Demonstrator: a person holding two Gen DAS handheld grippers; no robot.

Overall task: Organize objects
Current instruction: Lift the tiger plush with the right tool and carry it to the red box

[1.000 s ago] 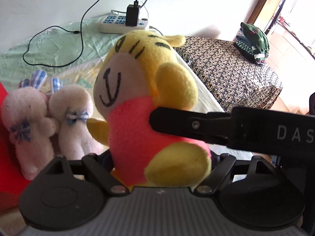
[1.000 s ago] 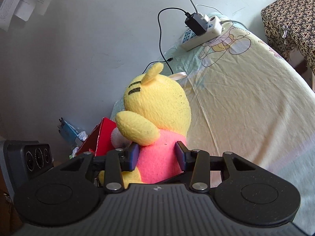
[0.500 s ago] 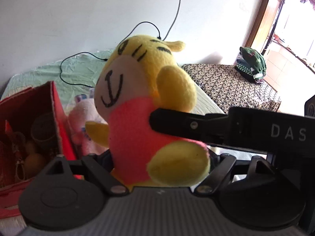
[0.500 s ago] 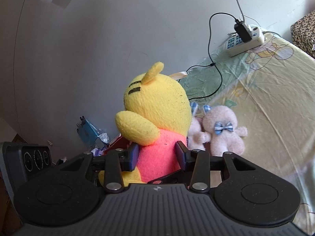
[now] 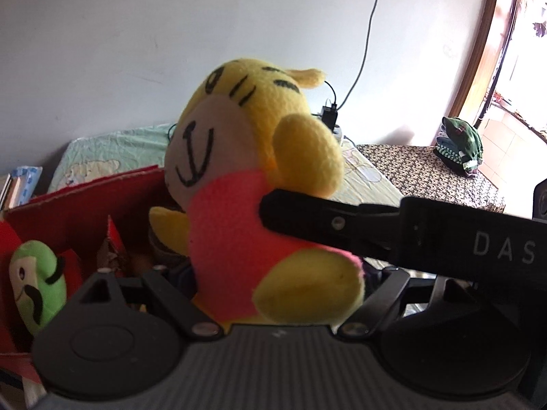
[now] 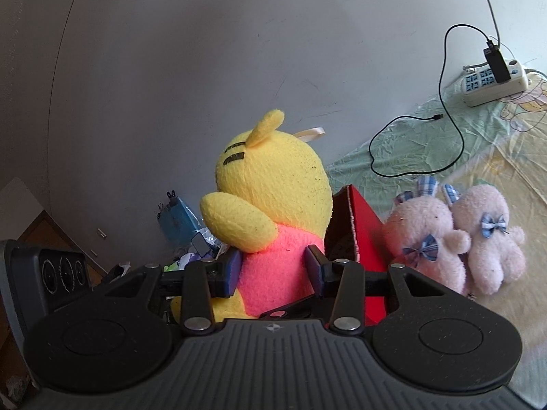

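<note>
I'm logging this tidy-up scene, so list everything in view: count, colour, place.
yellow tiger plush in pink shirt: 1, yellow and pink, held above the box
red cardboard box: 1, red, on the bed beside the plush
green moustached plush: 1, green, inside the box
pale pink bunny plushes with blue bows: 2, pink, on the sheet right of the box
white power strip: 1, white, by the wall
black cable: 1, black, on the sheet
green sheet: 1, on the bed
right gripper: 1, black, shut on the plush
left gripper: 1, black, around the plush's base
</note>
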